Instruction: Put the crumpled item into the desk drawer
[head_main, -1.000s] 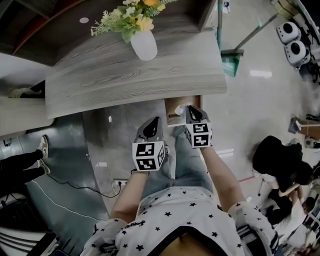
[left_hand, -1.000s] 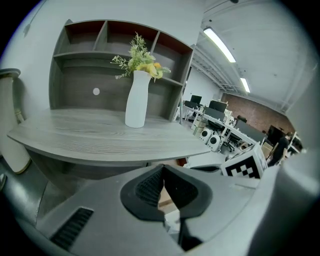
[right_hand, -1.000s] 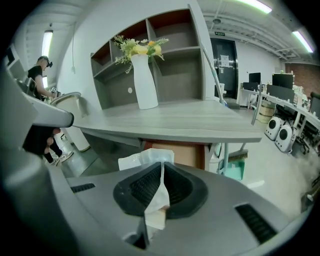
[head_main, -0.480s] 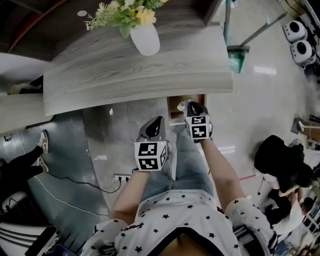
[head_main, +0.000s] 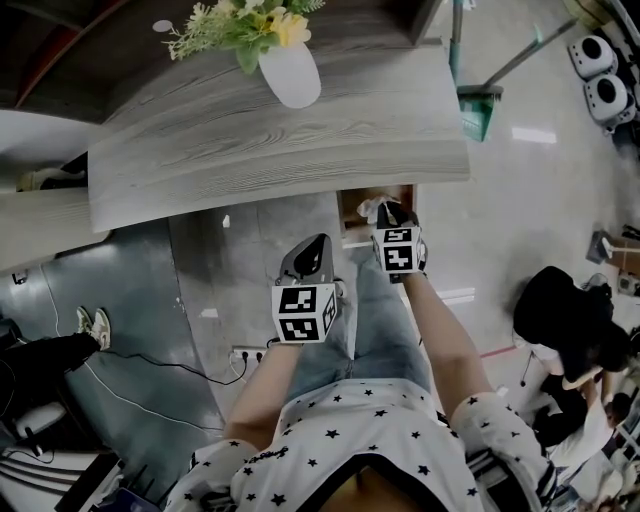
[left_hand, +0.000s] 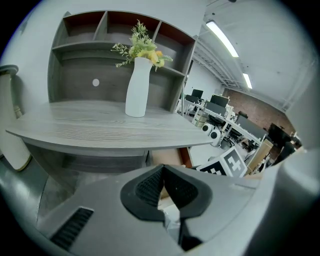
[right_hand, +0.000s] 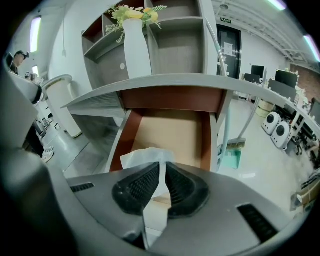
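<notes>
White crumpled paper (right_hand: 145, 156) is pinched between the closed jaws of your right gripper (right_hand: 162, 169), low in the centre of the right gripper view, over the front of the open brown-walled desk drawer (right_hand: 172, 132). Your left gripper (left_hand: 162, 172) is closed on nothing. Beyond, the grey wood-grain desktop (head_main: 270, 140) carries a white vase of flowers (head_main: 290, 78) at the head view's top.

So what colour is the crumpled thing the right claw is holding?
White. The crumpled item shows best in the right gripper view.
</notes>
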